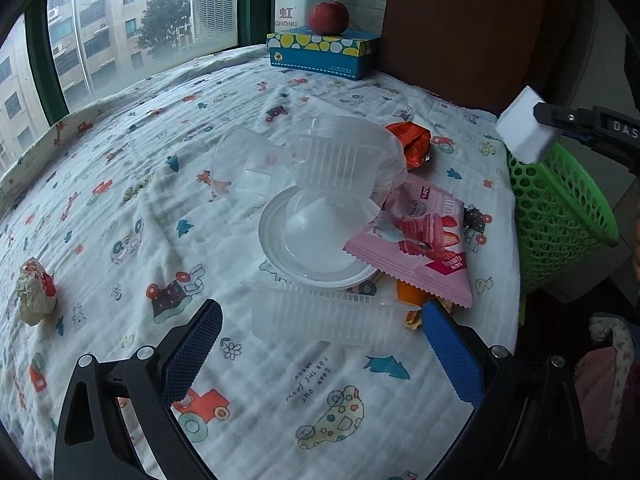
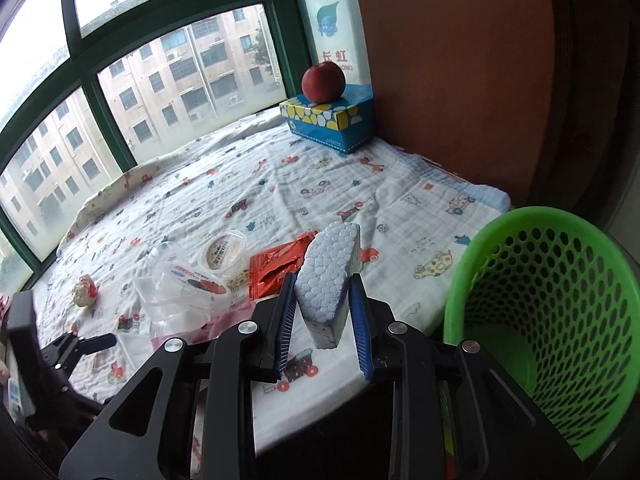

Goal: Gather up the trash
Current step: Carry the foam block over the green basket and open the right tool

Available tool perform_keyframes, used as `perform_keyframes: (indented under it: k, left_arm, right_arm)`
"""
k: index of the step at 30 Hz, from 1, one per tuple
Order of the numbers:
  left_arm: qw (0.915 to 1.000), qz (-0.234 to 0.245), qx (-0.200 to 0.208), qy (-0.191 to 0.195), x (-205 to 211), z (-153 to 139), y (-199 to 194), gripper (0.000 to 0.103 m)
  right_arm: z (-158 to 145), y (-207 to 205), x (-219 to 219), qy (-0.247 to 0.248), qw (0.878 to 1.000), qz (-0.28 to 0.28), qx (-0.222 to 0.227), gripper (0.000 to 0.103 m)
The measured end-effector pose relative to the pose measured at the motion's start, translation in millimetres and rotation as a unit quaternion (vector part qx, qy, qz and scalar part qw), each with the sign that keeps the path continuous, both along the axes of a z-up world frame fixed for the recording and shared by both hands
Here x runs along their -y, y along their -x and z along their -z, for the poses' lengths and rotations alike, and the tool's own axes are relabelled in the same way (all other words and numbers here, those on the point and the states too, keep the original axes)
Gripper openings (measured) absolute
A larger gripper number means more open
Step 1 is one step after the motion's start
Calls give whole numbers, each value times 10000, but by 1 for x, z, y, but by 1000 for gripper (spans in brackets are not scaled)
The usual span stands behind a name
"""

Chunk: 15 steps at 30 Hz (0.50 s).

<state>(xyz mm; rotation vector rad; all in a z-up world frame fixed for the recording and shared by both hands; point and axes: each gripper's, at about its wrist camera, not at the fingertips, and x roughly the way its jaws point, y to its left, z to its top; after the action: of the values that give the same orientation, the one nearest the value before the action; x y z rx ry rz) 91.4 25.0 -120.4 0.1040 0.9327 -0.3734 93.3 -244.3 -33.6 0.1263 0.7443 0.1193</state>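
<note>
Around the one green basket [image 2: 560, 300] the count runs: one foam block [image 2: 328, 280], one pink snack packet [image 1: 416, 240], one orange-red wrapper [image 2: 280, 266], one crumpled paper ball [image 1: 35, 292]. Left of the basket lie perhaps five clear plastic containers [image 1: 344, 160], overlapping and hard to separate. Beyond the basket stand one tissue box [image 1: 324, 50] and one apple [image 1: 329, 17].

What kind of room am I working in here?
Probably a flat's bay-window nook, several floors up. A white cotton cloth printed with cartoon cars covers a ledge against green-framed windows facing apartment blocks. A red apple sits on a blue tissue box, and a green perforated plastic basket stands alongside.
</note>
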Motion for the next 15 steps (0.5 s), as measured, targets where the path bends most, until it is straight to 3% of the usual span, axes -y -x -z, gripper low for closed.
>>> perform_keyframes:
  k: [4, 6, 15]
  left_arm:
    - [9998, 115, 2, 146, -2, 3, -2, 93]
    - [9996, 230, -10, 187, 0, 4, -2, 81]
    - [9995, 141, 34, 295, -6, -7, 7, 80]
  right_arm:
    - [-5, 16, 5, 74, 9999, 54, 51, 27]
    - [-6, 22, 10, 88, 9999, 92, 45, 27]
    - [-8, 48, 30, 69, 9993, 373, 59, 27]
